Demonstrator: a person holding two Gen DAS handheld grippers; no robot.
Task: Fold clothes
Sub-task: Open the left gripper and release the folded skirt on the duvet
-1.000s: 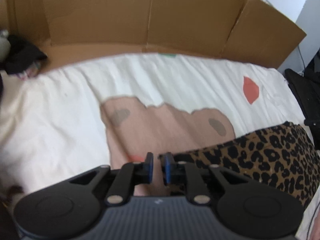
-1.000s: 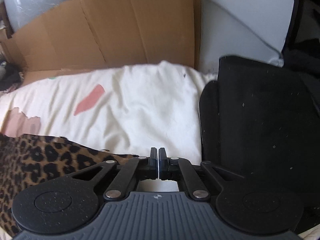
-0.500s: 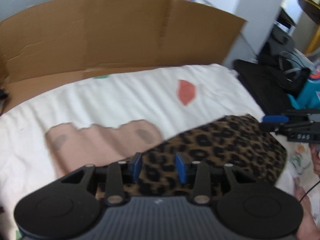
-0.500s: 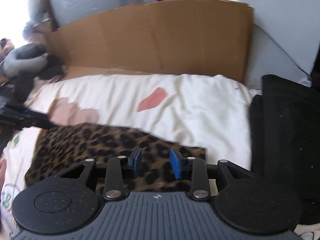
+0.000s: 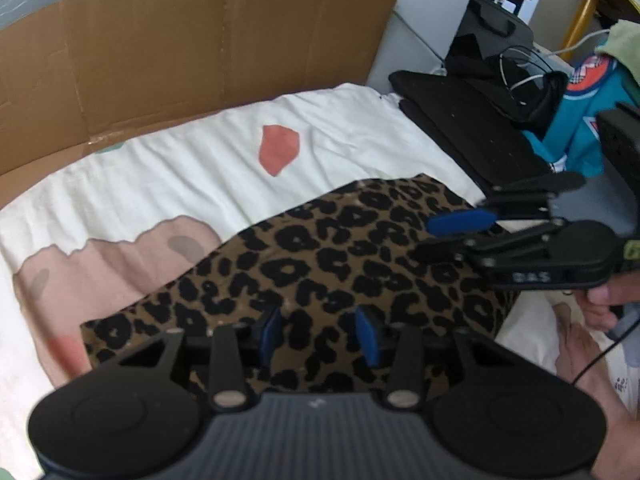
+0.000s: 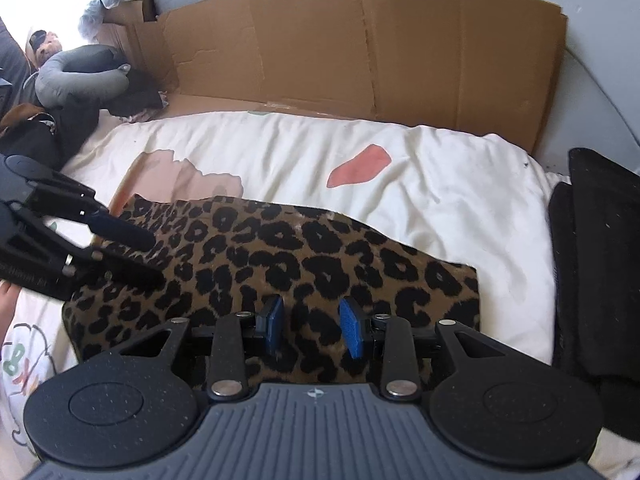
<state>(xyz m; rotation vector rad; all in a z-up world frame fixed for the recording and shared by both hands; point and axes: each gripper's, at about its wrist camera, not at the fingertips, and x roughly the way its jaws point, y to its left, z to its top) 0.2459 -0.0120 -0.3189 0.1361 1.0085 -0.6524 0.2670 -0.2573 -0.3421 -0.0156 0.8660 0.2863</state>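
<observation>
Soft daylight — window glare upper left, fisheye-bent edges, slight blur.

Bed [image 6: 460, 208] covered by a white quilt printed with pink and coral patches. A folded leopard-print garment [image 6: 304, 264] lies flat on the quilt near its front edge; a stack of folded black clothing [image 6: 600, 264] lies just beside it at the right edge. Flattened cardboard [image 6: 360, 40] stands along the far side, its lower flap resting on the bed.
</observation>
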